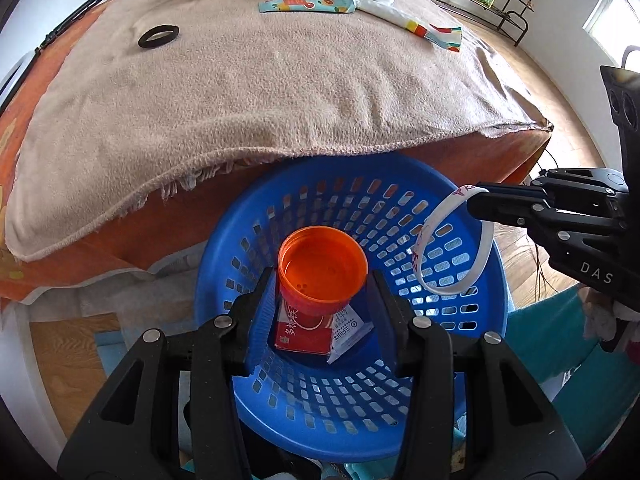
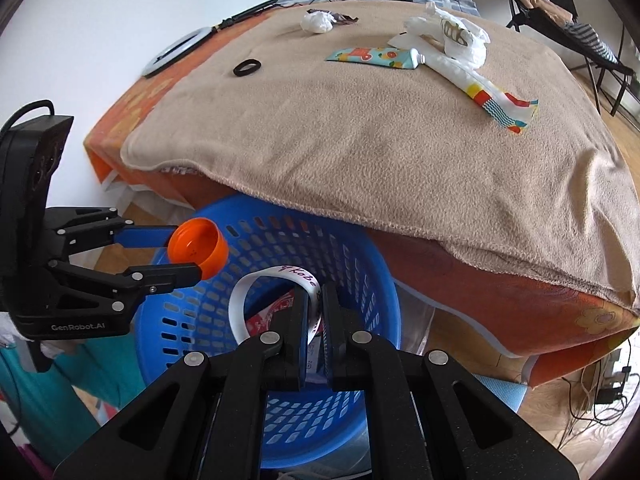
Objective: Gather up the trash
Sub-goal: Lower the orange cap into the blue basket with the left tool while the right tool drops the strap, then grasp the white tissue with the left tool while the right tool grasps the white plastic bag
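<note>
We are holding both pieces of trash over the blue basket [image 1: 496, 280] so that each will fall straight in once let go. Our left gripper [image 1: 322, 284] is clamping an orange cap [image 1: 323, 268] between its pads, mouth up, right above the basket's middle. Our right gripper [image 2: 316, 308] is pinched nearly shut on a white wristband [image 2: 240, 300], which is hanging as a loop just inside the rim.

The basket is sitting on the floor against the edge of the bed, under the overhang of the beige blanket [image 1: 240, 112], so we are reaching only a short way from where the trash is lying. A red packet [image 1: 304, 334] is already resting on the basket floor, with what may be a white wrapper beside it.

On the blanket, well apart from us, a colourful tube [image 2: 376, 57], a black ring [image 2: 247, 67] and crumpled white tissues [image 2: 318, 22] are waiting for later trips.
</note>
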### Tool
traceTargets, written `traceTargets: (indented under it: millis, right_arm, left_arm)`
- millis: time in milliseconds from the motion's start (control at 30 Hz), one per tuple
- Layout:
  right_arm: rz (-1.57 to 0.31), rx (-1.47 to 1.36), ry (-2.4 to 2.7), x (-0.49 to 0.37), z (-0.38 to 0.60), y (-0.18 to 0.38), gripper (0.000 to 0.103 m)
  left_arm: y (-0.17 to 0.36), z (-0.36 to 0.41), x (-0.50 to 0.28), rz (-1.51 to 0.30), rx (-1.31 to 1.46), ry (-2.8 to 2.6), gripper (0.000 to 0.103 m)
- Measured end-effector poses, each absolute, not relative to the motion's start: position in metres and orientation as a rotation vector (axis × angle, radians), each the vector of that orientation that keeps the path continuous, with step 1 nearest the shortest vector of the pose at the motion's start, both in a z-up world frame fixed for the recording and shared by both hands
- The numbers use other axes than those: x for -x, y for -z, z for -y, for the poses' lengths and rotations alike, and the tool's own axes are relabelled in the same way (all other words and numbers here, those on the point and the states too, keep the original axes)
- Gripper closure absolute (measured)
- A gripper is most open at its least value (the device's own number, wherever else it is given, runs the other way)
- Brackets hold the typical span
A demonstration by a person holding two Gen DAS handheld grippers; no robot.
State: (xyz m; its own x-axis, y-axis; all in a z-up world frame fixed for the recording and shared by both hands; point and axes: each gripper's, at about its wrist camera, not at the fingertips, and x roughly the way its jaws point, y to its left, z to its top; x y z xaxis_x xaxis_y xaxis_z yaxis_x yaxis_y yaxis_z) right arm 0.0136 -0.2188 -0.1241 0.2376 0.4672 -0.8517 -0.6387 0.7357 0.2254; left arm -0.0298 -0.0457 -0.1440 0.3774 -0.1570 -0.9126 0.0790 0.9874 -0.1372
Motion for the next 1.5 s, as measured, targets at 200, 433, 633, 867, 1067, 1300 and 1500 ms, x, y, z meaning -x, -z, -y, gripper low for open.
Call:
traceTargets:
  millis: [200,433,633,867,1067,1300,1500]
  right_arm:
    - [-1.101,0.193,-0.758,-0.015,0.218,0.128,0.098]
    - [-1.113,0.203,-0.742,-0.018,0.217,0.132,0.092]
    - [-1.094,0.213,-0.73,-0.019,0.216,0.129,0.064]
    - [-1.083,0.224,-0.691,-0.019,0.218,0.127,0.044]
    - [-1.071,0.209,-0.649,-0.023,0.221,0.123,0.036]
    - [-1.04,0.164,-0.619,-0.036,0.231,0.11,0.036]
    - [-0.992,0.099,-0.597,-0.063,0.24,0.086,0.035]
  left_arm:
    - [0.144,0.044,0.029,-1.171,0.056,0.132,0.057]
    - [0.145,0.043,0.029,-1.182,0.053,0.127,0.051]
    - [0.143,0.041,0.029,-1.176,0.057,0.117,0.039]
    - [0.141,0.041,0.029,-1.162,0.048,0.099,0.038]
    - [0.132,0.041,0.027,-1.132,0.033,0.086,0.038]
    - [0.11,0.042,0.015,-1.078,0.024,0.08,0.038]
    - [0.086,0.038,-0.008,-1.035,0.048,0.071,0.038]
